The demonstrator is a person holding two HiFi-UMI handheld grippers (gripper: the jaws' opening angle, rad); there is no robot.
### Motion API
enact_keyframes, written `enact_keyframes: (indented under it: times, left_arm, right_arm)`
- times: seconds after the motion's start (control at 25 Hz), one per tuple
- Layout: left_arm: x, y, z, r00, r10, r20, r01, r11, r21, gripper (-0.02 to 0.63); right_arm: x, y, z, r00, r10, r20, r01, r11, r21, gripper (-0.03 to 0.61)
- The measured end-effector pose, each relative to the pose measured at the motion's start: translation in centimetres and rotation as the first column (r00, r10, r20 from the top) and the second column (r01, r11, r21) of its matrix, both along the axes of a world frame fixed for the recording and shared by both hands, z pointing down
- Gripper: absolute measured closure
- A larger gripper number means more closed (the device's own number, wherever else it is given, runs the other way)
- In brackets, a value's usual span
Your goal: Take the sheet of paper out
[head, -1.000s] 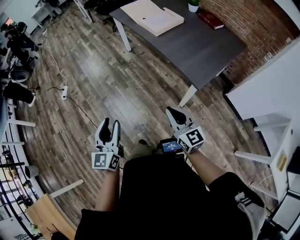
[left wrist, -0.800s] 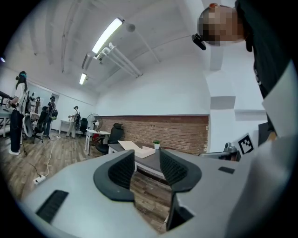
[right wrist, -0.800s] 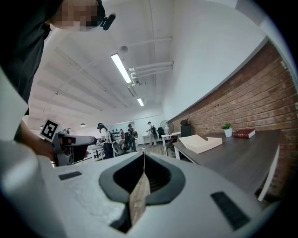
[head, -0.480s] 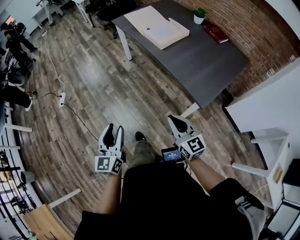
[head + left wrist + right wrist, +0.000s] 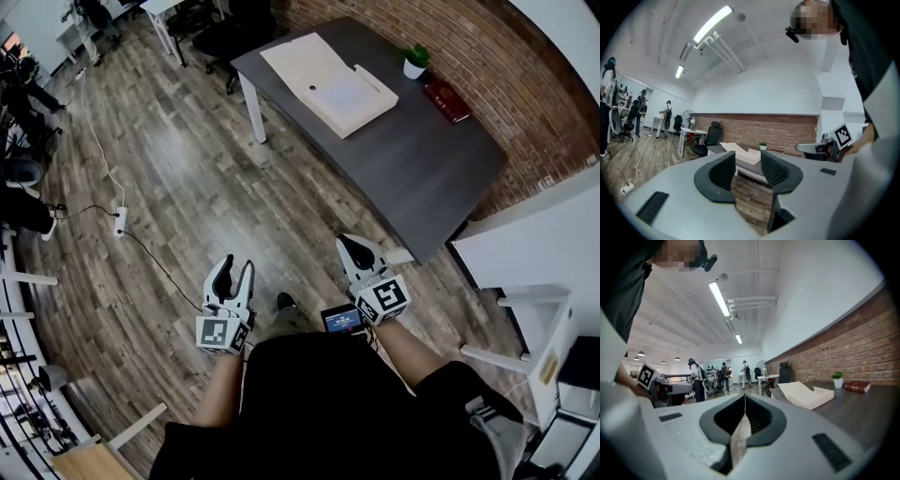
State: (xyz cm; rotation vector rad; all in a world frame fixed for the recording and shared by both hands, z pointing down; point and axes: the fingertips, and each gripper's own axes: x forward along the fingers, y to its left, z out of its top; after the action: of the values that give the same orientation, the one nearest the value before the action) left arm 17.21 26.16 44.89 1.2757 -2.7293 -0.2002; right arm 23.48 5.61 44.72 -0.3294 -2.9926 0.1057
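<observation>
Two grippers, zero contact with the target. Left gripper (image 5: 233, 270): fingers (image 5: 724, 171) stand apart, gap between them bare. Right gripper (image 5: 349, 244): fingers (image 5: 723, 418) pressed together, holding nothing. Both hang at waist height over the wood-plank floor (image 5: 187, 187).

Target is well ahead of both sets of fingers, out past the right fingertips. A flat cream cardboard box (image 5: 328, 80) lies open on the dark grey rectangular counter (image 5: 422, 169), lid flap folded out on the side away from the plant. The paler rectangle in the tray half looks like the white sheet of paper (image 5: 345, 92), lying flat. Too small to tell one sheet from a stack. Only other thing showing in the box is a small dark dot near the fold; can't tell what it is.

Handling guess: sheet is near weightless, limp and creases easily. It likely sits flush on the tray floor, so no free edge to get under, and the low tray walls block a side approach. I'd press near a corner with one finger, slide to buckle it up, pinch the raised edge lightly and lift slowly.

Also beyond the fingers, same counter: small green plant in a white pot (image 5: 414, 61) and dark red hardback book (image 5: 447, 100). Both are near the box, not touching it.
</observation>
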Motion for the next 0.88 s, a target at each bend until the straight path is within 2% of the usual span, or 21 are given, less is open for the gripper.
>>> enact_keyframes:
  times: [0.16,0.36,0.68,0.88]
  left_arm:
    - [-5.9,1.4,-0.3,1.000,-0.019,0.012,0.018,0.999,0.030,0.462]
    - [-11.5,3.3,-0.2,0.999,-0.048,0.006,0.047,0.997,0.062,0.469]
    - [-19.4,2.9,0.5,0.998,-0.065,0.008,0.065,0.996,0.066,0.476]
    - [-25.8,2.2,0.6,0.996,-0.091,0.011,0.091,0.995,0.050,0.476]
  right_arm:
    - [-5.6,0.8,-0.3,1.000,0.005,0.001,-0.005,1.000,0.004,0.571]
    - [-10.6,1.7,-0.5,1.000,0.009,0.001,-0.009,1.000,0.016,0.571]
    - [-18.3,1.2,0.7,1.000,0.008,-0.010,-0.008,1.000,-0.007,0.571]
    - [-24.4,-0.2,1.5,1.000,0.003,0.002,-0.003,1.000,-0.028,0.571]
